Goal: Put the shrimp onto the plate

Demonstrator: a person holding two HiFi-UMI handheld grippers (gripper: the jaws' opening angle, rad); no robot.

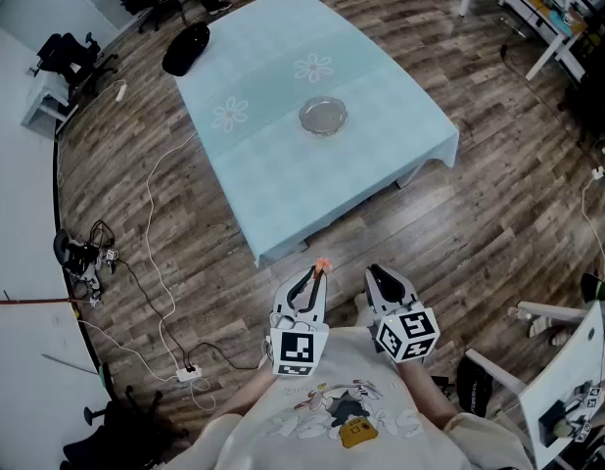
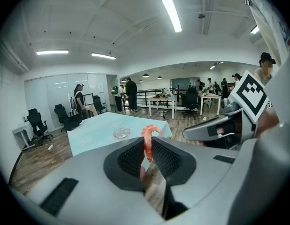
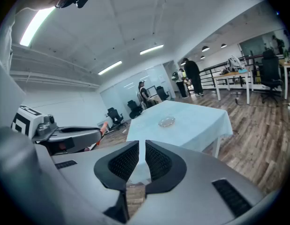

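Note:
An orange shrimp (image 2: 148,142) is pinched between the jaws of my left gripper (image 2: 148,156), its curled end sticking up past the tips. From the head view the shrimp (image 1: 323,263) shows at the tip of the left gripper (image 1: 315,278), held close to the body over the wooden floor. My right gripper (image 1: 378,278) hangs beside it, and in its own view the right gripper (image 3: 141,156) has its jaws nearly together with nothing between them. A clear glass plate (image 1: 323,116) sits on the light blue table (image 1: 273,76), well ahead of both grippers.
A black bag (image 1: 186,47) lies at the table's far left corner. Cables and a power strip (image 1: 189,370) run over the floor at the left. A white chair (image 1: 567,380) stands at the right. Office chairs, desks and several people fill the room beyond.

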